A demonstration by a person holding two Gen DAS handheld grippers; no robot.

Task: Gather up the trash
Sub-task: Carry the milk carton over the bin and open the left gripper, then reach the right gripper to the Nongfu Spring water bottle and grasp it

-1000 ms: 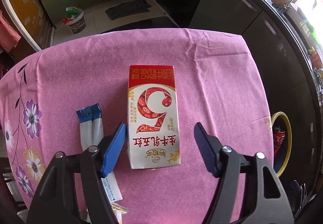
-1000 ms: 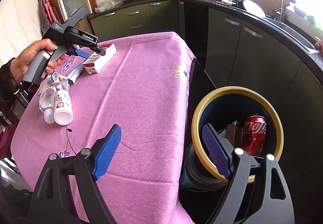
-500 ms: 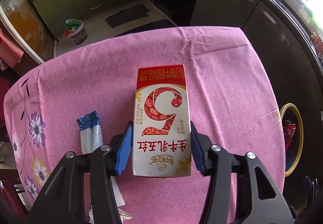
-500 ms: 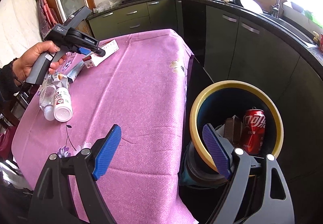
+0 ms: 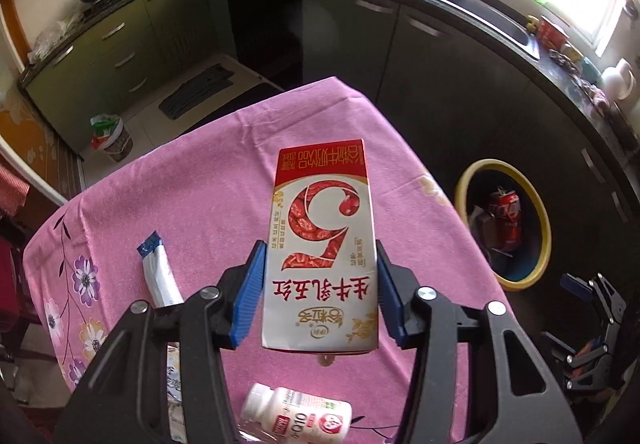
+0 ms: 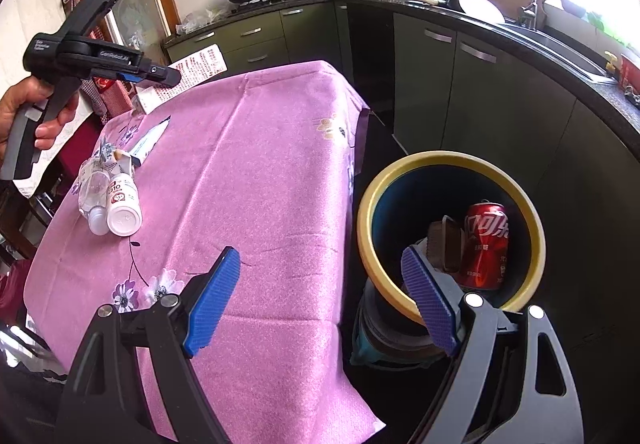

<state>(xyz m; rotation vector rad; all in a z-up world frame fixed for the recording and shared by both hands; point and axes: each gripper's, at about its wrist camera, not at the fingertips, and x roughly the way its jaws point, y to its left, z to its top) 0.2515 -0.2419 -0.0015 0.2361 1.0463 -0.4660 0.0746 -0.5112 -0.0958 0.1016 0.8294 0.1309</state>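
My left gripper (image 5: 320, 292) is shut on a red and white milk carton (image 5: 322, 244) and holds it lifted above the pink table (image 5: 208, 203). In the right wrist view the left gripper (image 6: 156, 75) holds the carton (image 6: 192, 77) high over the table's far left. My right gripper (image 6: 320, 304) is open and empty, low at the table's near edge beside the yellow-rimmed trash bin (image 6: 452, 163). The bin holds a red soda can (image 6: 486, 244); it also shows in the left wrist view (image 5: 538, 211).
A white yogurt bottle (image 6: 122, 203), a clear bottle (image 6: 91, 191) and a blue-capped tube (image 6: 150, 139) lie on the table's left side. The yogurt bottle (image 5: 298, 420) and tube (image 5: 158, 272) lie below the carton. Dark cabinets (image 6: 500, 91) ring the right.
My left gripper closed on the milk carton and lifted it off the table, tilting up toward the bin side. My right gripper stayed open by the bin.
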